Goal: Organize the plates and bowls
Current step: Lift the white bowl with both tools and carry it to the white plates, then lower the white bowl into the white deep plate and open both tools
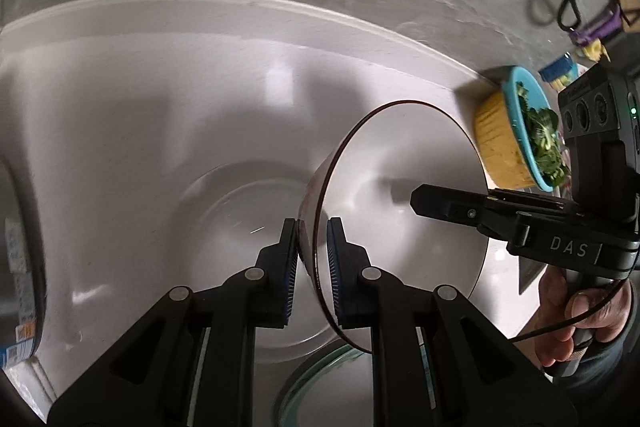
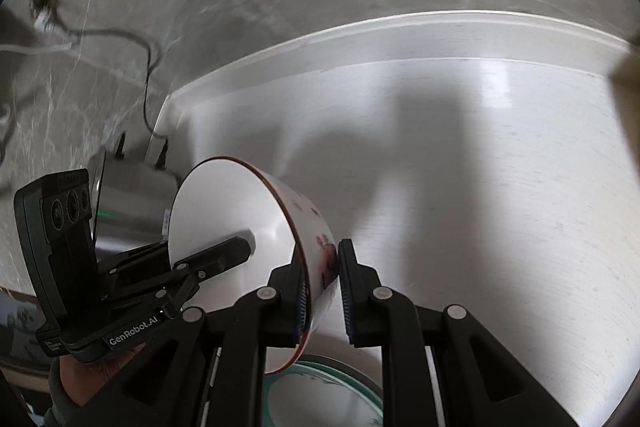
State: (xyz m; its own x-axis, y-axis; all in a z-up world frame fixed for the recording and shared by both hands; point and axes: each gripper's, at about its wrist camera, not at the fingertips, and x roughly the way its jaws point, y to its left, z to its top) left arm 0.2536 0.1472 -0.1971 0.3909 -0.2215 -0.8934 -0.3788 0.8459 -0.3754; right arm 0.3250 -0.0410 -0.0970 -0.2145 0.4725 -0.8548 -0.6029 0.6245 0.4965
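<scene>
A white bowl with a dark red rim [image 1: 400, 195] is held tilted on its side above the white table. My left gripper [image 1: 313, 267] is shut on its near rim, one pad inside and one outside. My right gripper [image 2: 323, 291] is shut on the opposite rim of the same bowl [image 2: 232, 211], which has red flower marks outside. Each gripper shows in the other's view, the right one [image 1: 440, 205] and the left one [image 2: 224, 253]. Below lies a green-rimmed bowl [image 1: 320, 391], also in the right wrist view [image 2: 320, 395]. A white plate [image 1: 240, 227] lies on the table behind the left fingers.
A yellow and blue bowl of greens [image 1: 516, 131] stands at the table's right edge. A steel pot [image 2: 132, 203] stands at the left edge, with cables [image 2: 120, 39] on the grey floor beyond. The white table [image 2: 500, 187] stretches to the right.
</scene>
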